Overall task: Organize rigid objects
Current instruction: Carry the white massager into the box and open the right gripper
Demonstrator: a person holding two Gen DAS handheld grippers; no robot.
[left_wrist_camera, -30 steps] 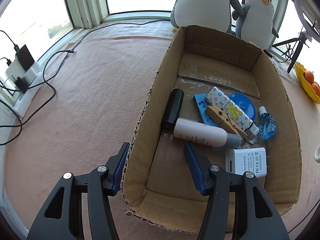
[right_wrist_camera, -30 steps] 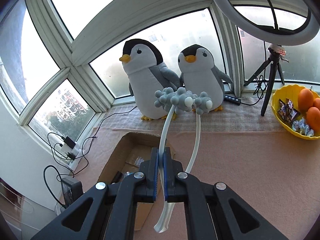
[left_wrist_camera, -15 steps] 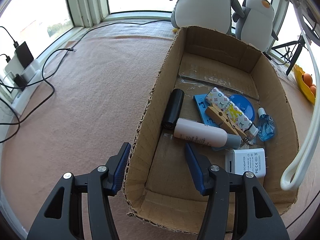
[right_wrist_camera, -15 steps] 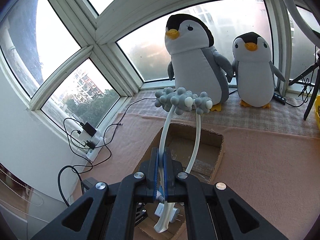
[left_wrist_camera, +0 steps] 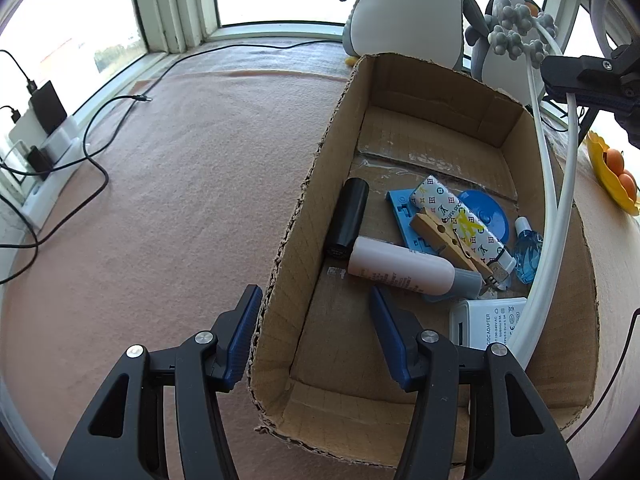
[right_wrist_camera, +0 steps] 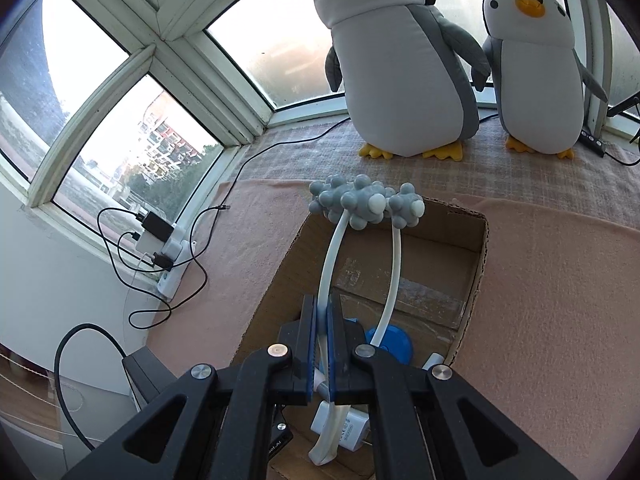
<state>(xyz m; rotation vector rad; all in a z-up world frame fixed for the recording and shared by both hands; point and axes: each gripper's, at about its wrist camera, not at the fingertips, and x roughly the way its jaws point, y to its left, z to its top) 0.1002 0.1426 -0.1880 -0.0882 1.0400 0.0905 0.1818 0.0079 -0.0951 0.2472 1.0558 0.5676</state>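
An open cardboard box (left_wrist_camera: 320, 152) on the pink cloth holds a black cylinder (left_wrist_camera: 348, 216), a white bottle (left_wrist_camera: 396, 266), a wooden clothespin (left_wrist_camera: 448, 240), a patterned tube (left_wrist_camera: 460, 216), a blue disc (left_wrist_camera: 490, 210), a small blue bottle (left_wrist_camera: 528, 248) and a white adapter (left_wrist_camera: 488, 324). My left gripper (left_wrist_camera: 316, 338) stands open astride the box's left wall. My right gripper (right_wrist_camera: 321, 308) is shut on one white arm of a massager (right_wrist_camera: 364, 204) with grey knobbly balls. It hangs over the box (right_wrist_camera: 452, 224). The massager's white loop (left_wrist_camera: 548, 200) reaches down along the right wall, over the adapter.
Two plush penguins (right_wrist_camera: 400, 64) stand behind the box on the window ledge. A power strip with chargers and black cables (left_wrist_camera: 44, 136) lies at the left. A yellow bowl of oranges (left_wrist_camera: 612, 176) sits to the right. Bare pink cloth (left_wrist_camera: 180, 200) spreads left of the box.
My right gripper has come down and towards the box with the massager; its loop end now dips inside at the right wall. The left gripper has stayed put.
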